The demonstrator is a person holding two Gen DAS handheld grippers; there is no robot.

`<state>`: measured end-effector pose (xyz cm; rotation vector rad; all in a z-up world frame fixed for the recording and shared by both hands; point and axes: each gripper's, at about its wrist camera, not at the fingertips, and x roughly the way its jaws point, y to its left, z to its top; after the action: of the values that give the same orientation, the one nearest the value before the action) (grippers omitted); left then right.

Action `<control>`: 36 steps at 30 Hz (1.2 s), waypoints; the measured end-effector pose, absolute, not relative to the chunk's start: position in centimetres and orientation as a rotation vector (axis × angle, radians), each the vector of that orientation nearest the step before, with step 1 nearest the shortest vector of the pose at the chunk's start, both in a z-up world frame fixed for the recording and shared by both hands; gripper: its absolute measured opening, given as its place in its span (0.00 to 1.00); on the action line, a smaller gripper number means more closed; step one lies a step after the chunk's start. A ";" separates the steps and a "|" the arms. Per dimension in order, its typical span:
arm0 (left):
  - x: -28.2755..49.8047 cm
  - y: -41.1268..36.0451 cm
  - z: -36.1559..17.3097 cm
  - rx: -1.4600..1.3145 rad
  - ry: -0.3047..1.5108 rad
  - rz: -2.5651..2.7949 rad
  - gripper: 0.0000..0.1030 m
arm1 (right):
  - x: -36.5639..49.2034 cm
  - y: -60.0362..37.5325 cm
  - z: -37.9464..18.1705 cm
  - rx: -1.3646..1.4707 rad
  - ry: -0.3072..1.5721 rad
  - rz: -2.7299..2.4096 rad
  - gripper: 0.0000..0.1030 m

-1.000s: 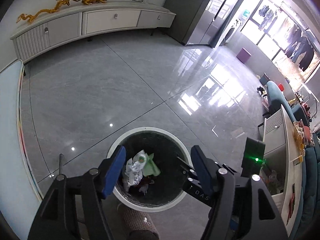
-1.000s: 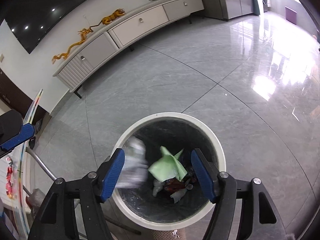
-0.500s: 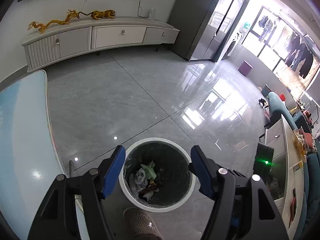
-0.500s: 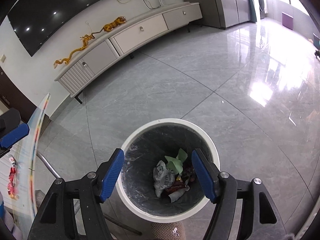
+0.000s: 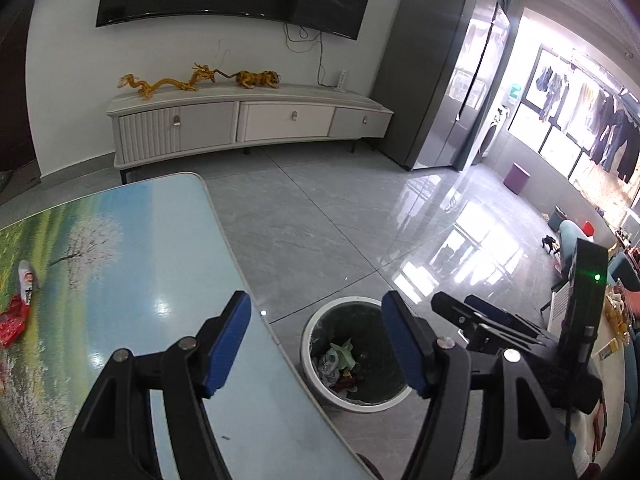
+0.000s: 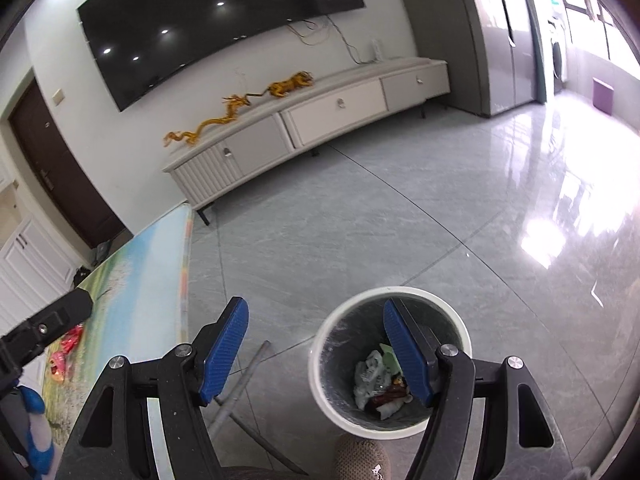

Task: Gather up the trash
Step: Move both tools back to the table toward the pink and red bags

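Observation:
A white round trash bin (image 5: 316, 334) stands on the floor beside the table; it holds a crumpled white bag, green paper and red wrappers (image 6: 380, 376). My left gripper (image 5: 316, 344) is open and empty, raised over the table edge and the bin. My right gripper (image 6: 316, 352) is open and empty above the bin (image 6: 320, 344). On the table (image 5: 120, 248) at the far left lie a red wrapper (image 5: 12, 322) and a small white bottle (image 5: 27, 280). Red wrappers (image 6: 66, 344) also show in the right wrist view.
The table has a landscape print and a rounded edge next to the bin. A metal table leg (image 6: 244, 380) slants down near the bin. A slippered foot (image 6: 362, 458) is in front of the bin. A white TV cabinet (image 5: 248, 124) stands along the far wall.
Both grippers have risen and tilted up away from the bin. The white bag that was falling now lies in the bin. The table has come into view on the left.

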<state>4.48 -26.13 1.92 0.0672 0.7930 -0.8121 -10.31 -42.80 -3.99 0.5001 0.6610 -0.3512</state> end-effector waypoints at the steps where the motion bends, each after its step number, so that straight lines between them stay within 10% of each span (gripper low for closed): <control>1: 4.6 -24.9 2.1 0.056 0.786 -0.798 0.64 | -10.1 -41.9 -3.3 0.485 0.657 -0.339 0.66; 36: 12.8 8.4 -6.0 -0.313 0.872 -0.156 0.64 | 2.4 -19.6 0.6 0.248 0.724 0.124 0.67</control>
<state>12.85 8.43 -6.00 -0.3128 0.8722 -0.1563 2.36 -19.60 0.56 0.2476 0.7245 0.1243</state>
